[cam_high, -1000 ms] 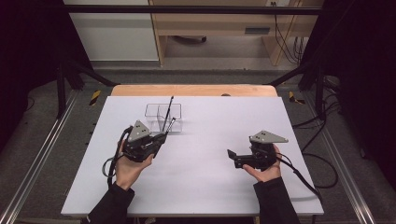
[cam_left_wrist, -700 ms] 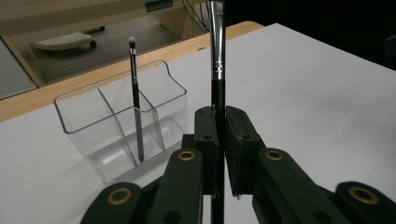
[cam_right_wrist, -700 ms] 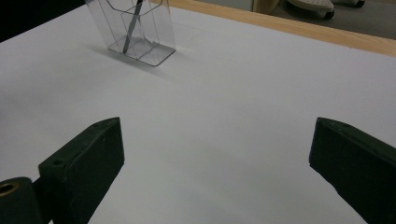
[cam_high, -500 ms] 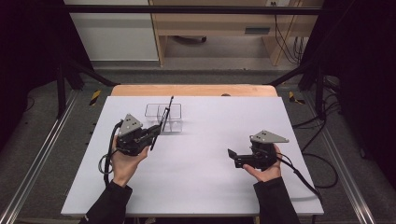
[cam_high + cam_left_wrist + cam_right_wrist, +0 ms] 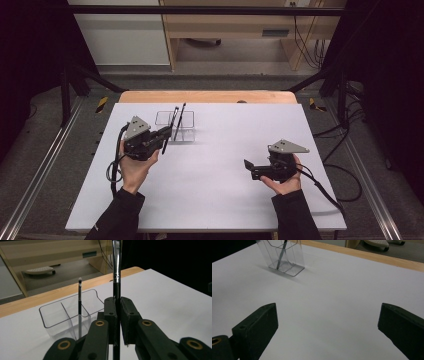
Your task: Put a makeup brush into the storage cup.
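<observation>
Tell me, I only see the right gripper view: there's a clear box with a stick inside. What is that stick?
Observer: It's a small brush, standing bristles up in the clear box.
Operator: Is the other hand-held gripper holding anything?
Observer: Yes, the left hand-held gripper is shut on a bigger black brush.
Operator: Is that one in the box?
Observer: No. The left gripper view shows it held upright beside the box.

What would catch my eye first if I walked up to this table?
Probably the left gripper, its fingers clamped on a tall black makeup brush held upright near the table's far left. Just beyond stands a clear divided holder with a smaller brush already inside.
</observation>
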A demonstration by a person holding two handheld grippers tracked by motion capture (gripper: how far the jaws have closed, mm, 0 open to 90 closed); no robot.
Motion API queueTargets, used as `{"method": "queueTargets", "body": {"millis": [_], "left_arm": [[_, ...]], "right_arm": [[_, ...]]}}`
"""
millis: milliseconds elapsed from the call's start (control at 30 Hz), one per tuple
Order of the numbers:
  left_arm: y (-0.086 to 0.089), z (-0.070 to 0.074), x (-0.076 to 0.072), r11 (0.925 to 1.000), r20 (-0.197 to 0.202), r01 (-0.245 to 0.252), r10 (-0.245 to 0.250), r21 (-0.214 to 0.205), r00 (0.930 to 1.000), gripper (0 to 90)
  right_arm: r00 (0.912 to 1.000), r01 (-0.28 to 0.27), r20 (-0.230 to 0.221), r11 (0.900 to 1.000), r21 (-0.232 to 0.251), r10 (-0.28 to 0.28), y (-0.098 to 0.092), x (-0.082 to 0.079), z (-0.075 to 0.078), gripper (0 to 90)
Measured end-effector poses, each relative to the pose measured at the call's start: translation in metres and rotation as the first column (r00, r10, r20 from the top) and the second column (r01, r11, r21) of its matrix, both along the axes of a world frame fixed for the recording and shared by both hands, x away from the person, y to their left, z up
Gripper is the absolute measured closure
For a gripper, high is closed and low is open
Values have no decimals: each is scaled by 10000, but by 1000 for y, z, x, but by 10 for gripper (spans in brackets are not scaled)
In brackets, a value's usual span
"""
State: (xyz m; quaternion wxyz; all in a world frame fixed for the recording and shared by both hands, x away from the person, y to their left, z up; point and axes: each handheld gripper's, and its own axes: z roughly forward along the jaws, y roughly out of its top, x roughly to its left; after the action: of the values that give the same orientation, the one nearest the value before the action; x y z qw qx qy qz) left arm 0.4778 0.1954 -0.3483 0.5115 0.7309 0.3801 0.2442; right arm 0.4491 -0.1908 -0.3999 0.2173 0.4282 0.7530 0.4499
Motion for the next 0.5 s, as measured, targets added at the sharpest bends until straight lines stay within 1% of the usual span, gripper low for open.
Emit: {"method": "queueTargets", "body": {"millis": [233,367,500], "left_arm": [[-2,7,7,9999,109,-72,74,-140,9999,833],[-4,10,10,9998,203,-118,121,-138,9997,833],[-6,13,17,9993,285,-254,262,-274,9993,833]], "right_arm": [[10000,3,-4,10000,21,-3,0,0,0,35],[10000,4,-4,10000,-6,-4,0,0,0,34],[10000,6,6,10000,18,-6,-1,0,0,34]]}}
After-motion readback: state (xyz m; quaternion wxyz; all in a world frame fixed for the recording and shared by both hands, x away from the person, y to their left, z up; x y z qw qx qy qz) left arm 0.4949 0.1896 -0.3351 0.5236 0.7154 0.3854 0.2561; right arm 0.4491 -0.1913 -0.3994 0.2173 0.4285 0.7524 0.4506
